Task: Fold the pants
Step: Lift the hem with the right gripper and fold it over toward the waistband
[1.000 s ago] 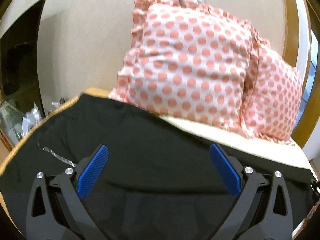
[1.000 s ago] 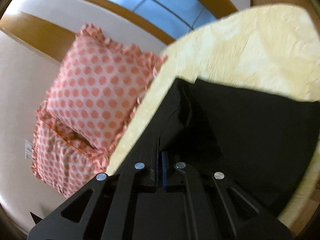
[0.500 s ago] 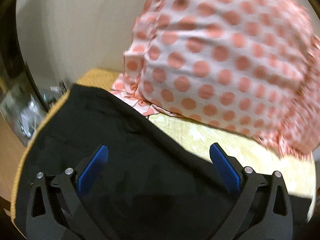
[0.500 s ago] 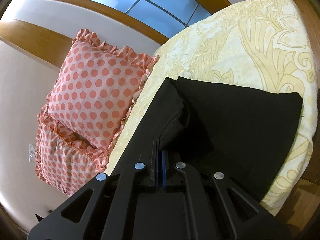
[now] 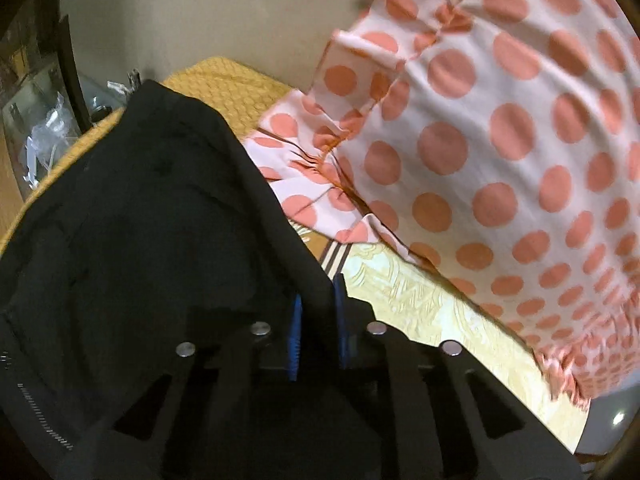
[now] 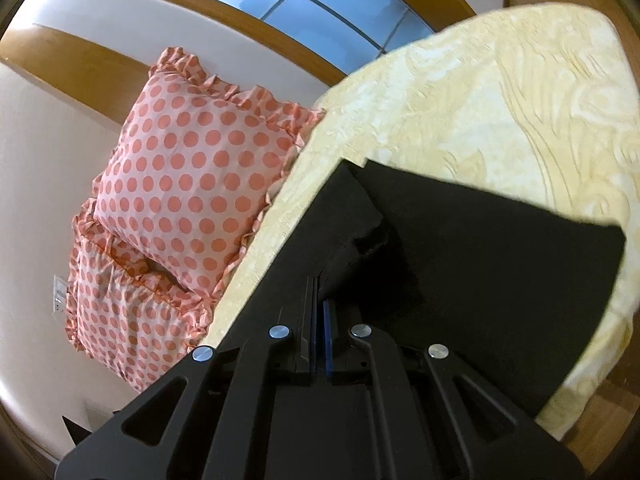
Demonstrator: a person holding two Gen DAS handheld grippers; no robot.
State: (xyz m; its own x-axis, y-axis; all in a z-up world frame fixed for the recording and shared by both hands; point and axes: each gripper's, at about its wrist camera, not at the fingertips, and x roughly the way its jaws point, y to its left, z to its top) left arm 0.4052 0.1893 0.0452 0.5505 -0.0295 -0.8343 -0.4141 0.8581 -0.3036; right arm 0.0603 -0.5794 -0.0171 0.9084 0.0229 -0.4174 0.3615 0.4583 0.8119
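The black pants (image 6: pixel 500 264) lay on the yellow bed (image 6: pixel 520 92) near its edge, long axis running from the folded end by the bed's far side back toward the polka-dot pillows (image 6: pixel 188 184). Both grippers had cloth: left gripper (image 5: pixel 316 312) w/ jaws narrowed on the edge by the pillows, right gripper (image 6: pixel 318 312) w/ jaws pinched tight on a fold. Risk, imo: the left's thin edge grip could slip, or uneven pulls could skew the fold & drag the pants off the bed.

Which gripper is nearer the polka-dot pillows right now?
Left. The left gripper, shut on the black pants, sits just below the pink polka-dot ruffled pillows. The right gripper grips the pants farther away across the bedspread.
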